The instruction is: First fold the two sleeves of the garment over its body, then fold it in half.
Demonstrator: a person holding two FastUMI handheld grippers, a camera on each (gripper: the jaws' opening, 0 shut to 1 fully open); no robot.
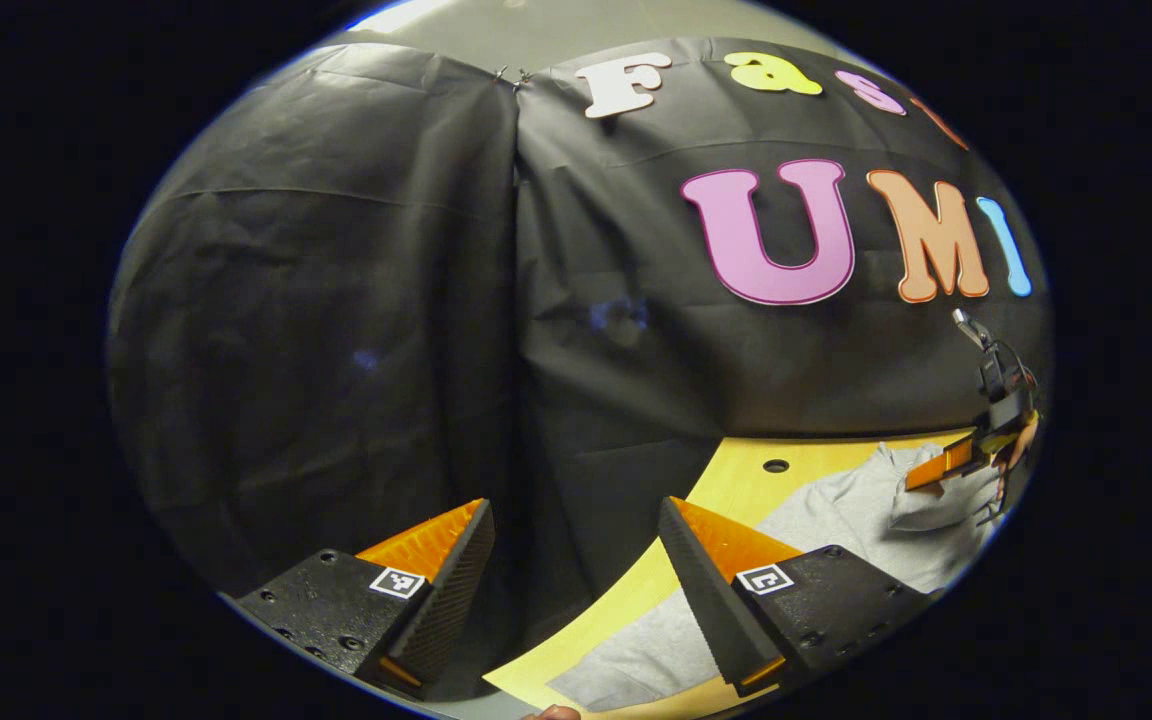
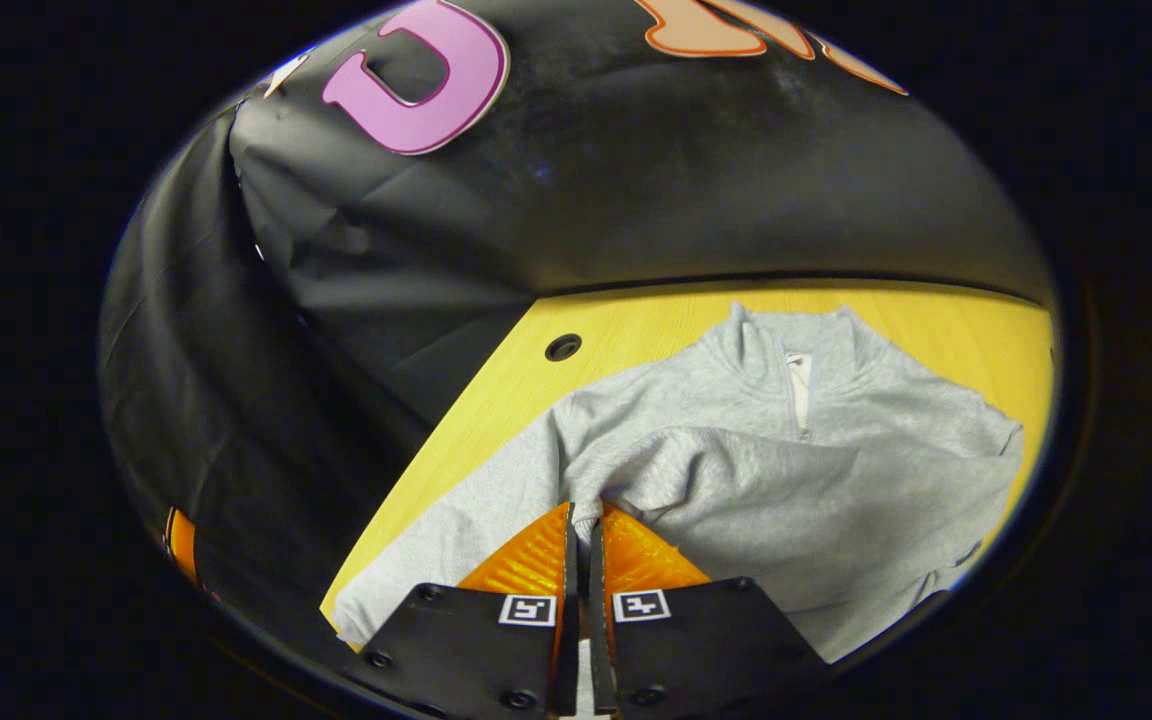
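A grey zip-neck sweatshirt (image 2: pixel 796 440) lies flat on the yellow wooden table (image 2: pixel 636 330), collar toward the wall. One sleeve (image 2: pixel 736 480) is drawn across the body. My right gripper (image 2: pixel 584 512) is shut on that sleeve's end, with a thin strip of cloth between the nearly closed fingers. In the left gripper view the same gripper (image 1: pixel 946 465) holds a raised fold of the garment (image 1: pixel 836 520) at the far right. My left gripper (image 1: pixel 574 505) hangs open over the table's left edge, above the garment's near sleeve (image 1: pixel 636 660), with nothing between its fingers.
The black cloth wall (image 2: pixel 636 190) closes off the back and left of the table. A round cable hole (image 2: pixel 563 347) sits in the tabletop near the garment's shoulder. Bare wood shows along the table's left edge (image 1: pixel 616 600).
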